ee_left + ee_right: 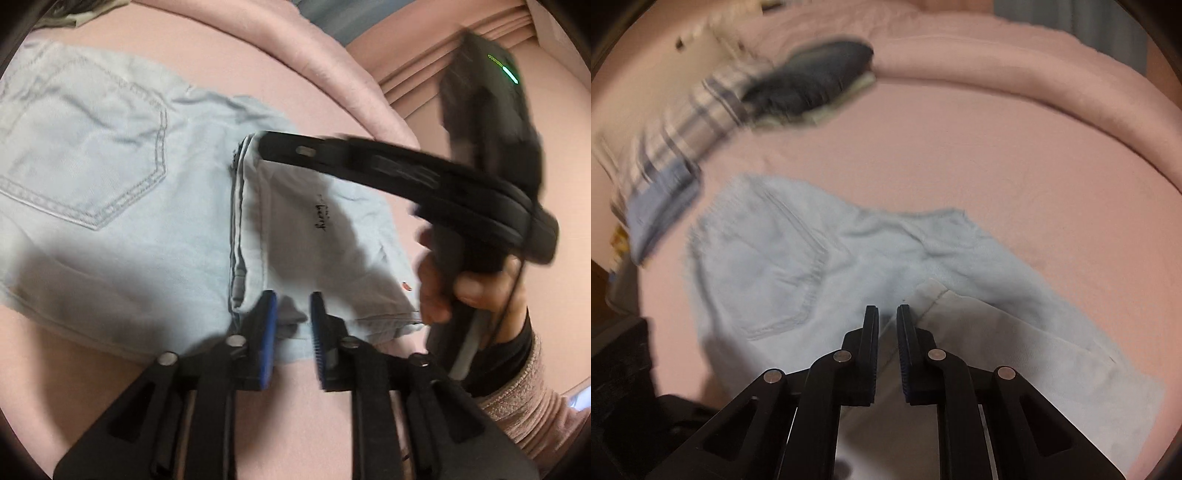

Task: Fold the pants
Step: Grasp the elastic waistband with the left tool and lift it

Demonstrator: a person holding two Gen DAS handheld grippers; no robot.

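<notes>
**Both grippers pinch the folded-over end of the pants**

While the light blue pants (110, 206) lie spread on the pink bed cover (314, 74), the left wrist view shows one end turned back over the rest, pale inner side up, with a small line of black writing on it. Near the back pocket (85, 147), which faces up, the fold's edge runs across the cloth. The left gripper (293, 317) has its blue pads narrowly apart with a bunched bit of that turned-back layer nipped between them. The right gripper (258, 142), held in a hand (461, 288) with a pink sleeve, reaches in so that its tip sits on the far corner of the same layer.

From the right wrist view, the right gripper (887, 314) shows its fingers nearly together on the cloth, just beyond the pocket. Only this view shows a blurred pile of other clothes (738, 110) well beyond the pants.

Judging by the creases, the cloth is soft, light denim: limp, not slippery, not fragile. It will sag between two holds, so corners and stitched hems look the best places to grip, lifting both ends evenly.
</notes>
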